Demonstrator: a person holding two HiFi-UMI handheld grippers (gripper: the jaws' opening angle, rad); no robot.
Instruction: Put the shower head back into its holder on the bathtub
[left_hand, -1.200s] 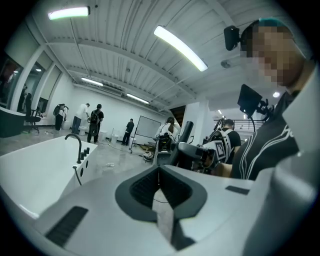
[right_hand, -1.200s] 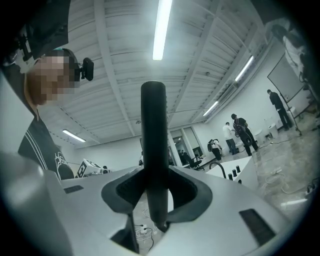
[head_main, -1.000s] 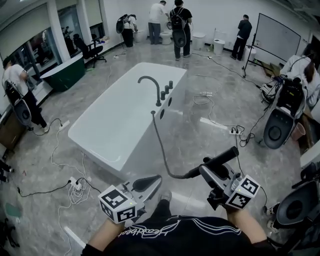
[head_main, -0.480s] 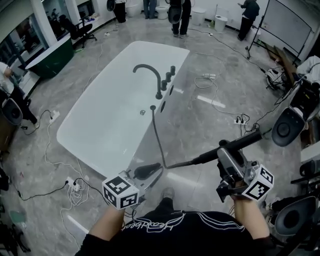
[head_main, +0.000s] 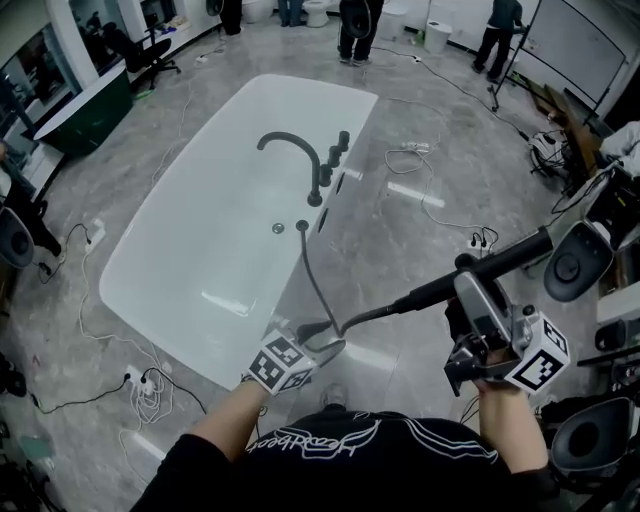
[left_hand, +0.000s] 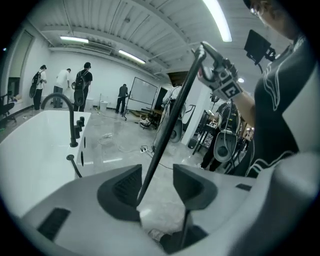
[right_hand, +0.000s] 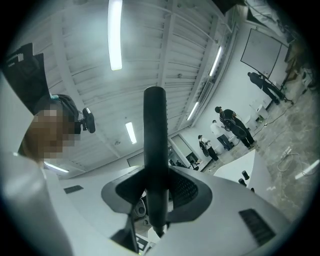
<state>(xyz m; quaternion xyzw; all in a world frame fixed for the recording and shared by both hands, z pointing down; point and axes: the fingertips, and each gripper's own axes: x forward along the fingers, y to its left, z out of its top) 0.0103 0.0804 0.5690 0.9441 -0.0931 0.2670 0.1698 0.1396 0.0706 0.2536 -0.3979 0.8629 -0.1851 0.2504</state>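
A white bathtub (head_main: 190, 250) stands on the grey floor, with a black curved faucet (head_main: 295, 160) on its right rim. From the holder (head_main: 302, 227) on that rim a black hose (head_main: 318, 290) runs down to me. My right gripper (head_main: 468, 282) is shut on the black shower head (head_main: 500, 260), held up at the right, clear of the tub. My left gripper (head_main: 325, 338) is low by the tub's near corner. Its jaws are opening, with the hose (left_hand: 165, 135) running between them, close to the left pad (left_hand: 125, 187). The right gripper view shows the shower head's handle (right_hand: 156, 150) clamped between the pads.
Cables and a power strip (head_main: 145, 385) lie on the floor left of the tub; more cables (head_main: 420, 190) lie at its right. Dark equipment (head_main: 580, 260) stands at the far right. Several people (head_main: 360, 25) stand at the back of the room.
My left gripper has gone forward and down to the hose, and its jaws have spread apart around it. My right gripper has carried the shower head further right.
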